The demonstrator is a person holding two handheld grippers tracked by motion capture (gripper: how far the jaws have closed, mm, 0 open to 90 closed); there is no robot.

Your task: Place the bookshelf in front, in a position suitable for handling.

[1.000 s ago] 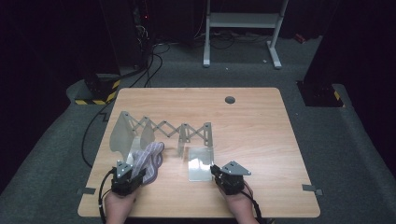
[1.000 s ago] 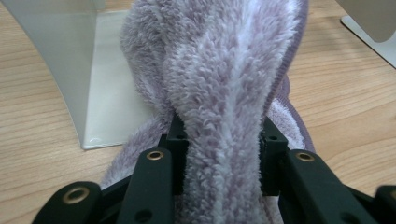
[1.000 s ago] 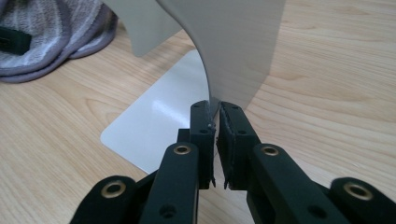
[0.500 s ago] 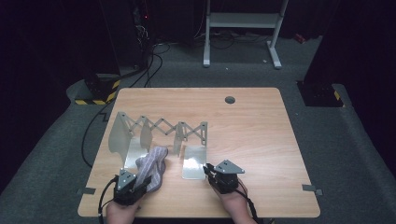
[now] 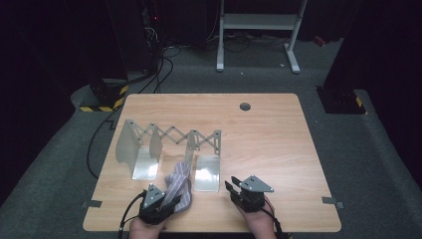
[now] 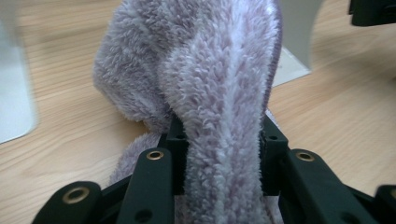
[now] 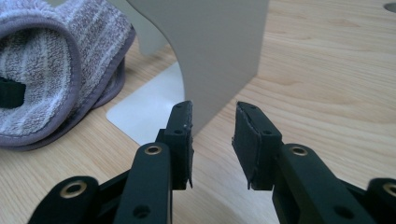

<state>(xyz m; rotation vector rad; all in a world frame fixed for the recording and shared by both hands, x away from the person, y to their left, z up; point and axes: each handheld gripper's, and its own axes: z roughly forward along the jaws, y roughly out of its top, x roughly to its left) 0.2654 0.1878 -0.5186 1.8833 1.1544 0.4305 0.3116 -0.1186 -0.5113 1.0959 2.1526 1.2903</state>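
Fingers [image 6: 177, 154] of the left gripper [image 5: 158, 201] pinch the towel [image 5: 178, 185], lifted near the desk's [image 5: 278, 129] front edge. Right gripper [image 5: 239, 190] fingers have just been opening, nothing between them, so it likely released. Beyond stands the rack [image 5: 169, 137], its slots awaiting the towel.

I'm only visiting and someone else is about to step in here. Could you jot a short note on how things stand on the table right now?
Left claw: shut on the purple towel, at the table's near edge.
Right claw: open, holding nothing; its jaws have just been opening, just short of the rack's right plate.
Metal folding rack: stands left of the table's middle.
Done: towel is gripped and bunched between the rack's two base plates.
Left: probably placing the towel on the rack; it is not on it yet.
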